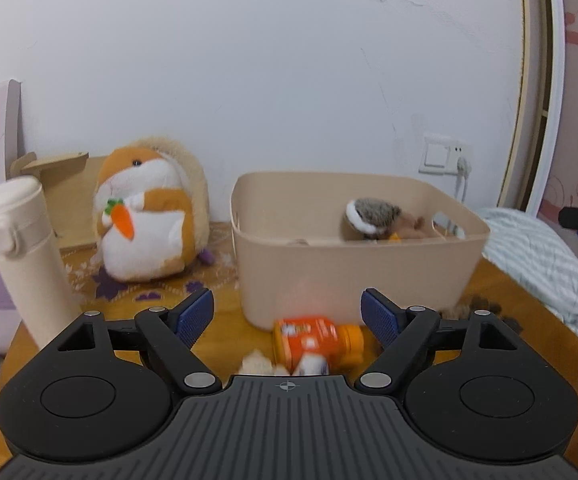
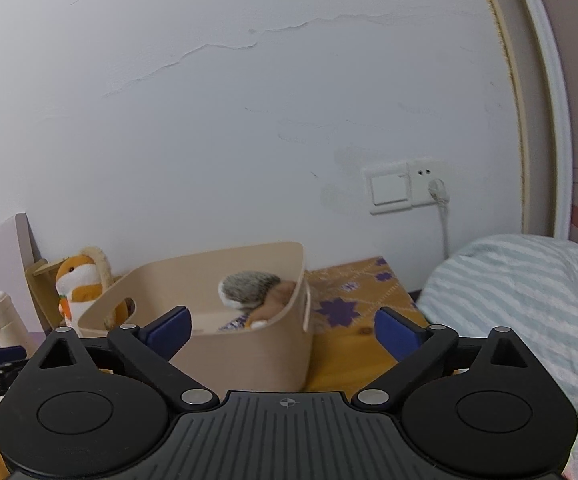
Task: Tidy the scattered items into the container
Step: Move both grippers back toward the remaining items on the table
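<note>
A wooden table [image 1: 501,288] is sitting against a white wall [image 1: 289,60], with a striped blanket [image 2: 529,300] bunched at its right edge. A beige bin [image 1: 353,264] is standing mid-table, holding a hedgehog plush [image 1: 373,216] against its right inner wall. Left of the bin, a hamster plush [image 1: 145,216] clutching a carrot is sitting upright near the wall, and a cream bottle [image 1: 21,252] is standing at the near left. An orange jar [image 1: 317,338] is lying on its side just in front of the bin, blurred, with small whitish items beside it that I cannot identify. The left gripper [image 1: 289,316] is hovering over the jar, jaws spread, nothing pinched. The right gripper [image 2: 285,330] is pointing at the bin's right corner, jaws spread wide, nothing between them.
</note>
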{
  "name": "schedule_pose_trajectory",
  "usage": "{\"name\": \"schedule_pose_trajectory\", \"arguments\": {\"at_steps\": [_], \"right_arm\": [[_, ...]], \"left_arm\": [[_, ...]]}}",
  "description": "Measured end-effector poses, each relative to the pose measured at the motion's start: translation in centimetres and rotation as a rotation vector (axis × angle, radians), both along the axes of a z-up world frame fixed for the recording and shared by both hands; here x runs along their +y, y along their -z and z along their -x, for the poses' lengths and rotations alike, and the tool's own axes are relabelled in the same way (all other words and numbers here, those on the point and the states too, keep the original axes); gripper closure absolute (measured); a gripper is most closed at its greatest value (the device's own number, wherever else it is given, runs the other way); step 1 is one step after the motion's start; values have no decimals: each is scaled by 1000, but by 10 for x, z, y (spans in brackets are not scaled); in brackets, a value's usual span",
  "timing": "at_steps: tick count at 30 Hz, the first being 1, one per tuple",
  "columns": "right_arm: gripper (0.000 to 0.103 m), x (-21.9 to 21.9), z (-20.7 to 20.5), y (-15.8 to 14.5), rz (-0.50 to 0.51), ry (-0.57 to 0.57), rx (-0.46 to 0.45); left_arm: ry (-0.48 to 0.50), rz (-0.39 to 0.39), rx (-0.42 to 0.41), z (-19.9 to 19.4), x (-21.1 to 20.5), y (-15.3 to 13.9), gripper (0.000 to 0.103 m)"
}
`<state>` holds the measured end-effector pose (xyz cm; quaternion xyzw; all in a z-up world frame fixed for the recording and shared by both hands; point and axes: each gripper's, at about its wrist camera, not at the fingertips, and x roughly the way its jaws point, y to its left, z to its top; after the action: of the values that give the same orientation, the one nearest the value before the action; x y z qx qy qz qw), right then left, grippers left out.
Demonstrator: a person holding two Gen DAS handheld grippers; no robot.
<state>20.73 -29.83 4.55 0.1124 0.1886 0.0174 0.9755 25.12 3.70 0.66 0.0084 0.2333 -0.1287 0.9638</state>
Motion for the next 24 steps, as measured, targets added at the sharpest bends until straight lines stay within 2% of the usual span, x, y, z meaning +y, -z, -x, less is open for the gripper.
{"name": "schedule_pose_trajectory", "arguments": {"at_steps": [4, 10, 17, 24], "right_arm": [[2, -3, 12, 13, 38, 16, 21], [2, -1, 18, 41, 120, 22, 80], [2, 16, 19, 67, 249, -29, 135], [2, 26, 11, 86, 269, -61, 205]], "left_arm": [[14, 9, 14, 19, -4, 18, 21], [9, 63, 80, 39, -10, 46, 21], [-41, 91, 173, 35, -11, 74, 21], [-37, 126, 224, 26, -13, 87, 21]]}}
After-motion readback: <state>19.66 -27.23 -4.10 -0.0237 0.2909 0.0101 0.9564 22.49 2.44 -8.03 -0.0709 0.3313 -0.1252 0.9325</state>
